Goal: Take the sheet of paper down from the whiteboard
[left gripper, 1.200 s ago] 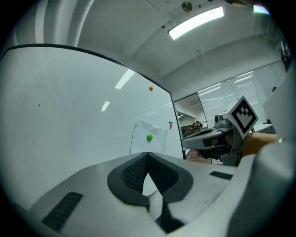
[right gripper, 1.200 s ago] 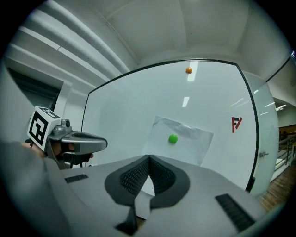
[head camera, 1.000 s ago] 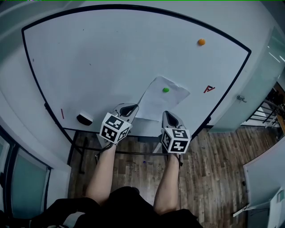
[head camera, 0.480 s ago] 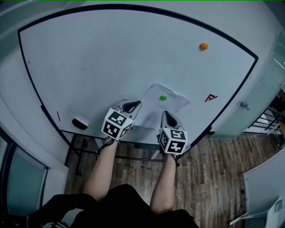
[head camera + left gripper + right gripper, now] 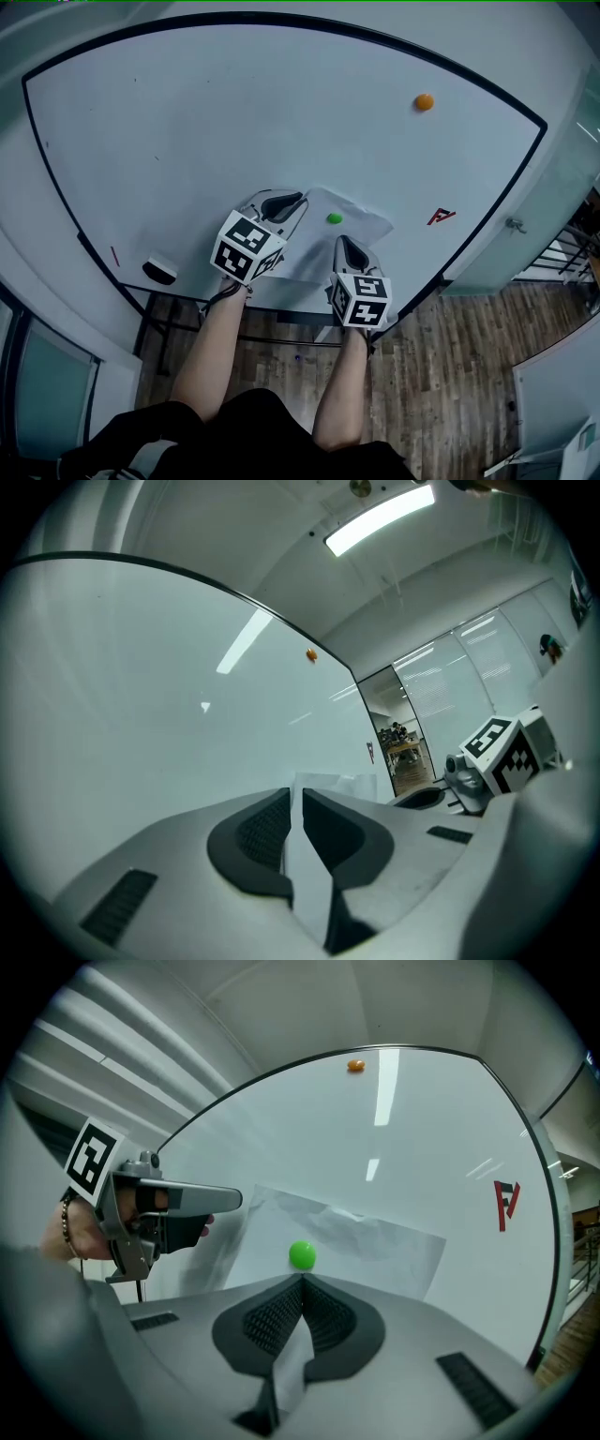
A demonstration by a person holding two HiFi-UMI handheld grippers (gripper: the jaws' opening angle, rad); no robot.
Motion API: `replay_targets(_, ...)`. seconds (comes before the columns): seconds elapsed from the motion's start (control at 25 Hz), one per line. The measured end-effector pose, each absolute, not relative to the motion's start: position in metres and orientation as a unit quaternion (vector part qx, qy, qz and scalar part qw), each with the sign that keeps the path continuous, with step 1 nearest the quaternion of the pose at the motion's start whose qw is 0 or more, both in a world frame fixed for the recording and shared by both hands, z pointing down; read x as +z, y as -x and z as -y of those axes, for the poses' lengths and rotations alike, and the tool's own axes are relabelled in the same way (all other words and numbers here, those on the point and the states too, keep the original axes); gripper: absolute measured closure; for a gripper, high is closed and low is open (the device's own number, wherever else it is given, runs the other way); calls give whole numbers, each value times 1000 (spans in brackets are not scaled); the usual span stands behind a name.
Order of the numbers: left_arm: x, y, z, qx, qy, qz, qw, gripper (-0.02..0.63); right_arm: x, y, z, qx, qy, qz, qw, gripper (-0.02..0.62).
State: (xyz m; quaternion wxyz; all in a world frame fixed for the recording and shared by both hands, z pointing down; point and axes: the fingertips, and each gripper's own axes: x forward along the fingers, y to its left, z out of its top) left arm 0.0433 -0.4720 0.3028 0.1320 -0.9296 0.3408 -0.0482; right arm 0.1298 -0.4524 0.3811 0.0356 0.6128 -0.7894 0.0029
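The left hand-held gripper [image 5: 294, 792] and the right hand-held gripper [image 5: 302, 1279] are shown, in their own views alone, clamped shut on edges of the sheet of paper [image 5: 364, 221], which is seen in the head view held under a green magnet [image 5: 334, 218] on the whiteboard [image 5: 206, 122].

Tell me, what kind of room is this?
Probably an office or meeting room: a large wall whiteboard with a sheet of paper on it, glass partition walls, and a ceiling strip light.
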Motion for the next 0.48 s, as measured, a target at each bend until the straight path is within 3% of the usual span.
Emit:
replay_targets(0.08,298,-51,476,-60,929,-337,142,583,381,-130,456,3,-612,790,37,572)
replay_targets(0.2,298,-62,479,-78,930,-326,150,502,382,-133,460,5,-612,790,38,572)
replay_targets(0.48,300,-69,486,-76,929,-330,150,534,387,-139,462,10,-614,788,42,572)
